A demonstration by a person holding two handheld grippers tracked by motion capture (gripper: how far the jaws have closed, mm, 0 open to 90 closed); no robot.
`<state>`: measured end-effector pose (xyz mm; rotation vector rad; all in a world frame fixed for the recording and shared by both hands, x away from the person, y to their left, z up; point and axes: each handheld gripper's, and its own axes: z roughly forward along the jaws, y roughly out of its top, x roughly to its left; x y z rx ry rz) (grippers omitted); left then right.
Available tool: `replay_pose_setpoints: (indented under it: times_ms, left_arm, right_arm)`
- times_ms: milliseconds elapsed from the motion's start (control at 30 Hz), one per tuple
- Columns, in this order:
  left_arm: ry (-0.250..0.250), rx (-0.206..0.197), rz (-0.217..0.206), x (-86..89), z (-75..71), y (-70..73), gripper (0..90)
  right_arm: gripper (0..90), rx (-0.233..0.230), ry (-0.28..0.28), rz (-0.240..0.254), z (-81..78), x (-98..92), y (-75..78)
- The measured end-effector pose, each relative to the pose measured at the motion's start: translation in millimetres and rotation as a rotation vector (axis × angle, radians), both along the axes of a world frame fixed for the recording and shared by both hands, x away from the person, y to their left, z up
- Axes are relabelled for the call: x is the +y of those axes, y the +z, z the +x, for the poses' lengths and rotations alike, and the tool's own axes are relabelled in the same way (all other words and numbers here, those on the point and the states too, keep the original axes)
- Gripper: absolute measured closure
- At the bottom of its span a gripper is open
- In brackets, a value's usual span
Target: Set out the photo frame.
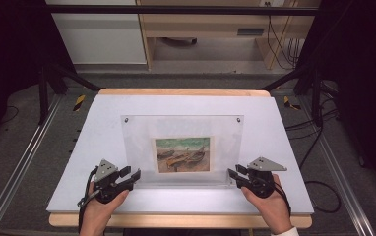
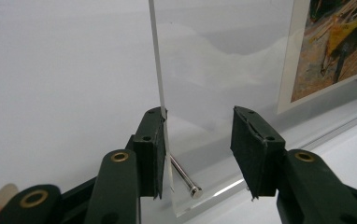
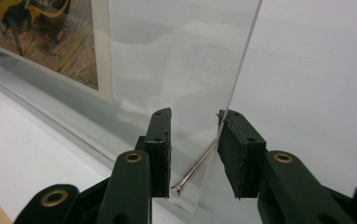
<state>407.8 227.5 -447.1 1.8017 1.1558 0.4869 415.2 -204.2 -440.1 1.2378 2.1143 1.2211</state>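
Note:
A clear acrylic picture frame (image 1: 137,142) stands tilted on the white board, with a print of boats (image 1: 182,154) in its middle. My left gripper (image 1: 131,174) is at its lower left corner, my right gripper (image 1: 233,174) at its lower right corner. In the left gripper view the open jaws (image 2: 197,140) straddle the panel's side edge (image 2: 157,70). One pad touches that edge, and a metal pin (image 2: 184,176) sticks out between the jaws. In the right gripper view the open jaws (image 3: 194,135) straddle the other edge (image 3: 246,60) and a second pin (image 3: 195,171).
The white board (image 1: 87,147) lies on a wooden table (image 1: 176,92). Metal rails (image 1: 23,157) run along the left side of the floor, and cables (image 1: 319,142) lie on the right. Two small fasteners (image 1: 238,119) sit in the frame's top corners.

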Motion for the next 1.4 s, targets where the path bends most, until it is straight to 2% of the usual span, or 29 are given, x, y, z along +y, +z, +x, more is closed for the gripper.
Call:
replay_pose_setpoints:
  times_ms: [400,1167,1400]
  left_arm:
    - [-0.004,0.007,0.006,0.6,-2.0,-0.6,56.3]
    - [-0.034,0.027,0.046,0.0,-6.8,-2.9,56.2]
    - [-0.021,0.025,0.050,-1.5,-8.0,-2.8,56.4]
  right_arm:
    - [64.9,0.003,0.011,-0.012,-2.5,0.4,-0.8]
    - [63.6,0.020,0.040,-0.034,-10.7,1.4,-5.1]
    - [64.1,0.013,0.044,-0.034,-10.8,0.1,-4.7]
